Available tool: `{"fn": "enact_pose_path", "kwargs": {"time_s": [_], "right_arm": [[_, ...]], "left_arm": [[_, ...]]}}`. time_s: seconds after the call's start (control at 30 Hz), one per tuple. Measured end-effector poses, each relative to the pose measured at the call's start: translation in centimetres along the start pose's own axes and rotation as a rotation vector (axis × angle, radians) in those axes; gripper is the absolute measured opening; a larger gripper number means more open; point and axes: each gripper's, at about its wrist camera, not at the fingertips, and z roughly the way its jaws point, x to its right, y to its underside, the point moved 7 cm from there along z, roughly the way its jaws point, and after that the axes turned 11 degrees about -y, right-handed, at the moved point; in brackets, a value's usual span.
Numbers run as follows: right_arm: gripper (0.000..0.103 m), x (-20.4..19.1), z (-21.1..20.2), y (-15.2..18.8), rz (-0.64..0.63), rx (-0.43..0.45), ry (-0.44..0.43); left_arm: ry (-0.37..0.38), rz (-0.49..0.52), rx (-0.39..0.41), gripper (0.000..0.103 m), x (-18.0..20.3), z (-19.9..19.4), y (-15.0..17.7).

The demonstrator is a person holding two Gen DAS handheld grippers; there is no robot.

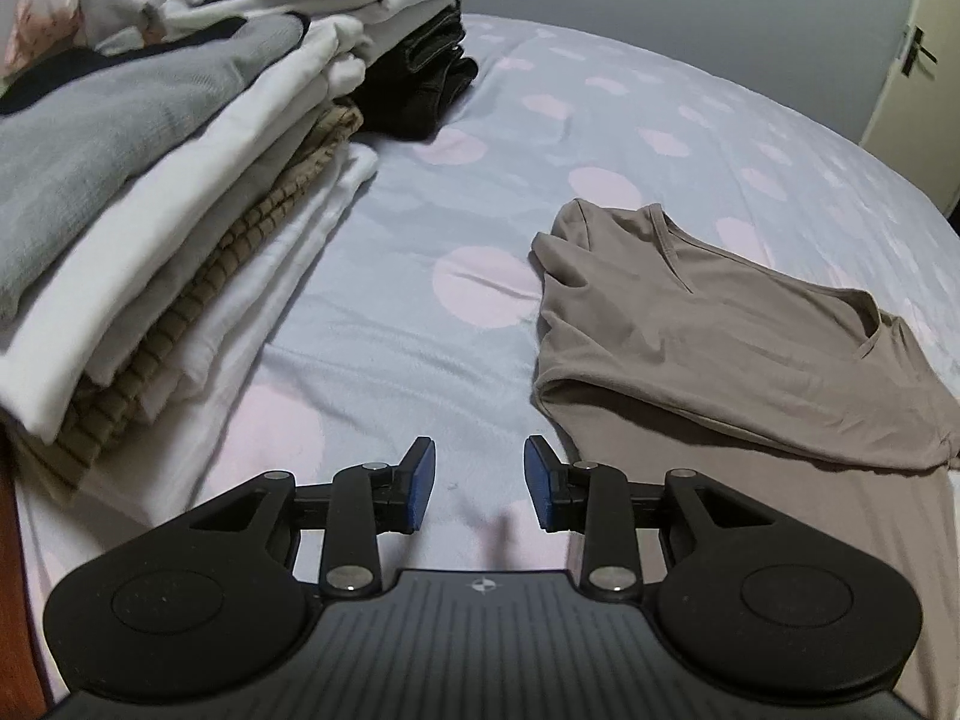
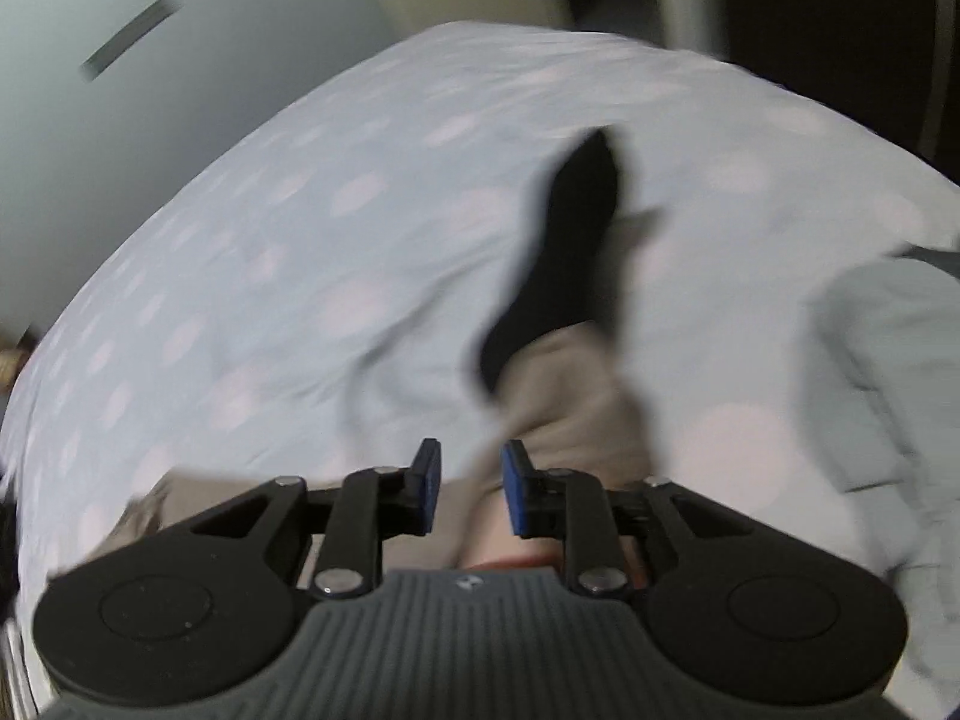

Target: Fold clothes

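A taupe V-neck T-shirt (image 1: 708, 336) lies partly folded on the dotted bedspread (image 1: 420, 228), right of centre in the left wrist view. My left gripper (image 1: 479, 483) is open and empty, low over the bed just left of the shirt's lower edge. In the blurred right wrist view, my right gripper (image 2: 471, 486) is open over taupe fabric (image 2: 570, 414) of the shirt; nothing is held between its pads. A black garment (image 2: 558, 264) lies beyond it on the bed.
A tall stack of folded clothes (image 1: 156, 192) in grey, white and striped olive stands at the left, with a black folded pile (image 1: 429, 78) behind it. A light grey garment (image 2: 888, 372) lies at the right. A door (image 1: 912, 60) stands at the far right.
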Motion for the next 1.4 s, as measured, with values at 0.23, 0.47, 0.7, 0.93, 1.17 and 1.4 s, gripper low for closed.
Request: {"fn": "enact_pose_path", "kwargs": {"time_s": [0.23,0.47,0.7,0.93,1.17,1.4], "right_arm": [[0.028,1.9,3.5,-3.8,0.051,-0.07,0.011],[0.028,2.4,8.3,-5.2,0.077,-0.096,0.075],[0.003,2.6,8.0,-4.3,0.03,-0.091,0.132],[0.003,-3.5,3.4,-4.5,-0.068,-0.068,0.047],[0.003,-14.8,0.0,-2.6,-0.184,-0.065,-0.062],[0.003,-26.2,-0.8,0.9,-0.284,-0.066,-0.145]], "left_arm": [[-0.005,0.003,-0.011,0.038,2.1,-1.1,0.0],[-0.027,0.028,-0.024,0.039,3.3,-1.4,0.1],[-0.014,0.04,-0.039,0.039,4.1,-1.0,0.6],[0.043,0.006,-0.03,0.039,3.8,-1.7,0.9],[0.083,-0.055,-0.026,0.039,1.5,-1.8,1.0],[0.133,-0.122,0.005,0.039,-1.7,-1.4,1.4]]}}
